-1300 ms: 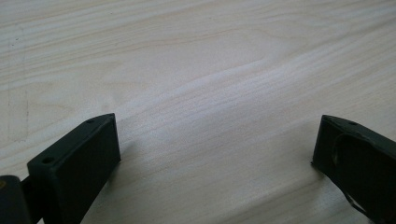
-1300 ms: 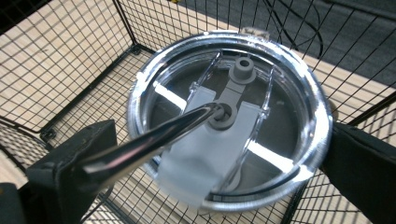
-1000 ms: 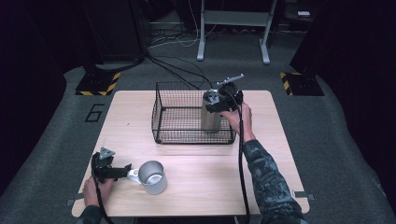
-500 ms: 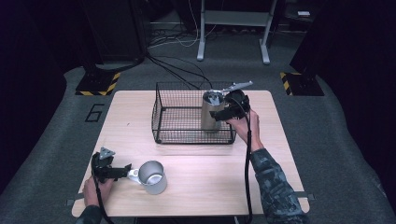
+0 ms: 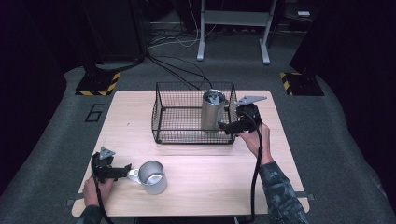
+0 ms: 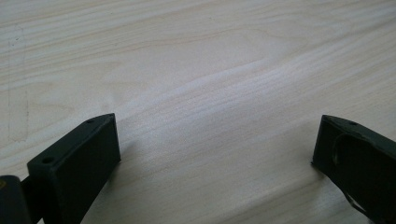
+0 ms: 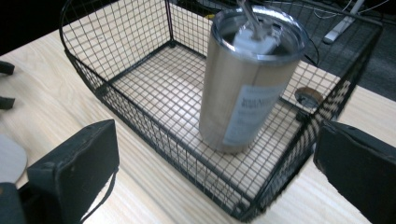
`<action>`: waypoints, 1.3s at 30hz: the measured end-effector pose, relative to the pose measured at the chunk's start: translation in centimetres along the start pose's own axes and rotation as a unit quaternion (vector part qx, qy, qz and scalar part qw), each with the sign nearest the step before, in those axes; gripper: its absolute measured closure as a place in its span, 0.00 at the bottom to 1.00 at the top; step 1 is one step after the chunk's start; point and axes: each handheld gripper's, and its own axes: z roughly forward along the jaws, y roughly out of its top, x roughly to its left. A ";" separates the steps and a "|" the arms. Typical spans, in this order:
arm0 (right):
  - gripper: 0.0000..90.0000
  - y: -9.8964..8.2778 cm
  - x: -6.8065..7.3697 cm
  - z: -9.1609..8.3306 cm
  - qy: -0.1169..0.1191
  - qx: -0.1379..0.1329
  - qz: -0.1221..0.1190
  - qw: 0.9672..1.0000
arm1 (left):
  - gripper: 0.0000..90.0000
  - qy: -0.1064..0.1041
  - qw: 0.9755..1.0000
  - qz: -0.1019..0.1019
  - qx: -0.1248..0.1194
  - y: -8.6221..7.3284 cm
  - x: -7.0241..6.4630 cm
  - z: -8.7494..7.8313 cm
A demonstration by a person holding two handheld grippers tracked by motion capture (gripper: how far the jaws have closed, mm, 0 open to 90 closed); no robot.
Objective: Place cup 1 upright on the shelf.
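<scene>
High view: tumbler (image 5: 213,111) upright in wire basket (image 5: 177,116), right end; long axis vertical, mouth up. Your right tongs (image 5: 227,126) released just outside basket. Mug (image 5: 152,176) on bench (image 5: 210,177), handle toward left tongs (image 5: 126,171).

Left gripper view: jaws spread wide, nothing between, bare bench.

Right gripper view: tumbler (image 7: 247,79) steel, rigid, likely slick, lidded; grip mid-body, squarely.

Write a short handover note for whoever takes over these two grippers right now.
Right gripper: open, holding nothing, just outside the wire basket at its right front corner.
Left gripper: open, low over the table at front left, next to the mug's handle.
Steel tumbler: upright inside the basket, right side. That part looks done.
Metal mug: on the table outside the basket; likely next to be picked up and placed in.
</scene>
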 end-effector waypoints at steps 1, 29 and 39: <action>0.00 -0.4 0.0 -0.2 -0.001 0.000 0.002 1.000 | 0.00 0.000 1.000 0.000 0.000 0.0 0.0 0.0; 0.00 -12.1 0.4 -2.3 -0.040 0.016 0.024 0.999 | 0.00 0.000 1.000 0.000 0.000 0.0 0.0 0.0; 0.00 -17.3 0.5 -1.9 -0.070 0.044 0.044 0.996 | 0.00 0.000 1.000 -0.001 0.000 0.0 0.0 0.0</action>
